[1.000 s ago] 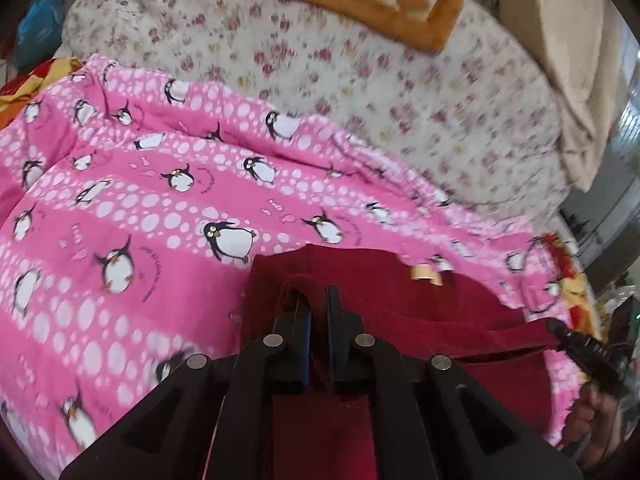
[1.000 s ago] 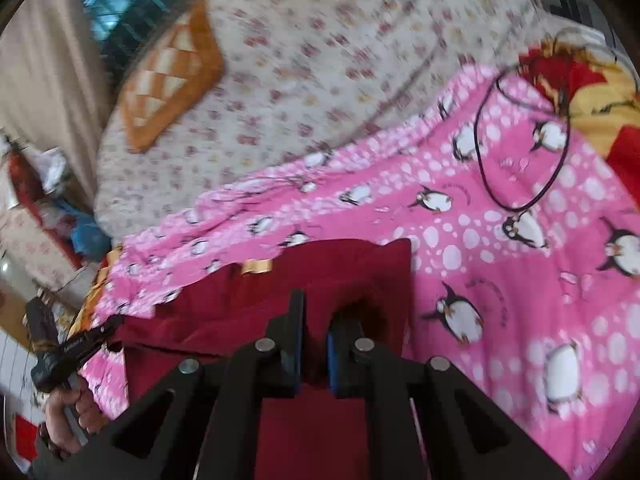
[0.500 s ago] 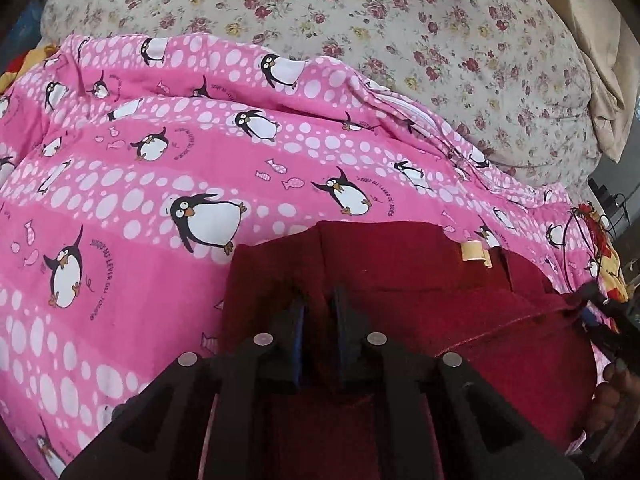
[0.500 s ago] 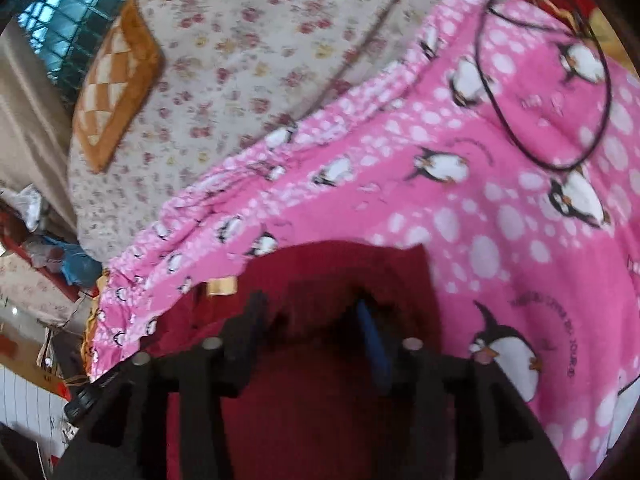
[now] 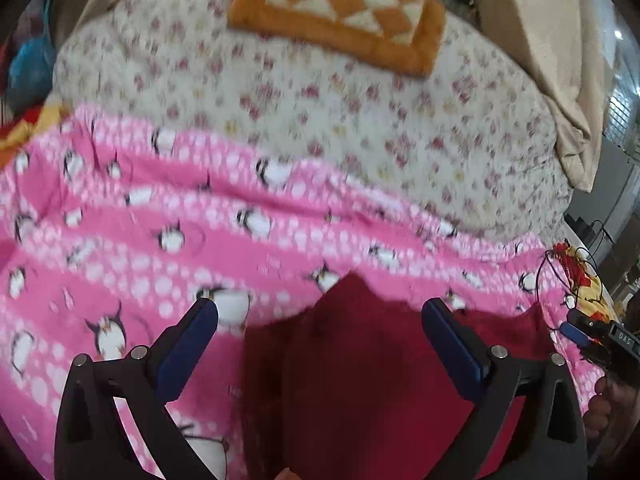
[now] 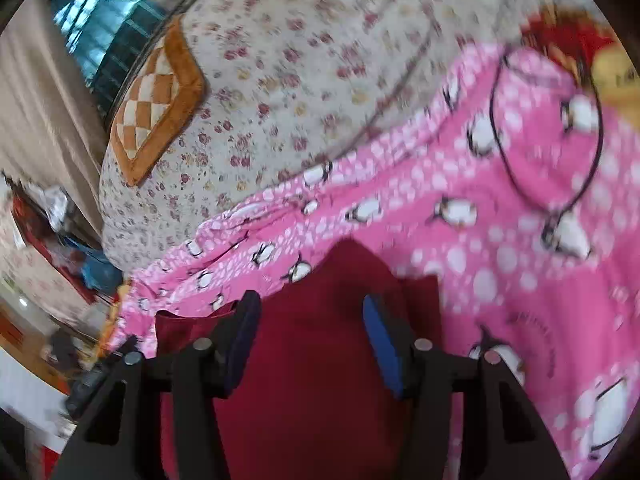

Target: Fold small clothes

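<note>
A second before, both claws pinched the dark red cloth garment (image 5: 360, 380). The left gripper (image 5: 320, 320) had just sprung wide open and held nothing. The right gripper (image 6: 310, 320) had just opened halfway, empty too. The garment lay folded on the pink penguin blanket (image 5: 120, 248), with open blanket all around it.

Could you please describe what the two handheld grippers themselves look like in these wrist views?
Both are alike. The left gripper has black angular plastic arms with triangular cutouts, round silver fasteners, and blue pads lining its jaws. The right gripper matches, with blue pads too. No sleeves or cables on them are visible.
</note>
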Tool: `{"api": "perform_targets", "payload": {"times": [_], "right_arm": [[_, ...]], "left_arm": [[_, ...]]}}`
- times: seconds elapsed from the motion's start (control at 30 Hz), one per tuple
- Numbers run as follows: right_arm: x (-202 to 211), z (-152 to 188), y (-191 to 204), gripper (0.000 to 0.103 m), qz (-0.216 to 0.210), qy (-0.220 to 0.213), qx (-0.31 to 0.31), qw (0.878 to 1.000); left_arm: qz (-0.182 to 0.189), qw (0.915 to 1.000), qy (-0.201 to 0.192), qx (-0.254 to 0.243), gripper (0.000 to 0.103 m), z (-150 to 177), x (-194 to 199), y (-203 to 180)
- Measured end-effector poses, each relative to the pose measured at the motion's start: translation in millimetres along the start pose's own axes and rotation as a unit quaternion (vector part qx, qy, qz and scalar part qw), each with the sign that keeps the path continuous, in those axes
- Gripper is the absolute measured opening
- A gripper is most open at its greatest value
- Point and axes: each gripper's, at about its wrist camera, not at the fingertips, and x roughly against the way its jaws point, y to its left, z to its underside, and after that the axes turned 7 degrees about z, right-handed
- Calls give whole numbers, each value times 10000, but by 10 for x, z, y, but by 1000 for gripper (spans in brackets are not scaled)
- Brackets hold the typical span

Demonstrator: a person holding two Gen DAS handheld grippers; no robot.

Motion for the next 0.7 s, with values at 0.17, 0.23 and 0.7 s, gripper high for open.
{"api": "perform_targets", "payload": {"times": [0.17,0.23,0.7], "right_arm": [[-71,-75,431,11,745,-290,1237,9891],[-341,-72,486,8,1169,154,1379,9834],[-1114,-185,24,4,1687,1230,1107,9717]], "left_arm": [[40,9964,698,-473,96,-77,-401,-345],[-248,9903,1081,-834,92,-52,-719,-439],[-698,9761,2046,-205,91,159,-1439,114]]}}
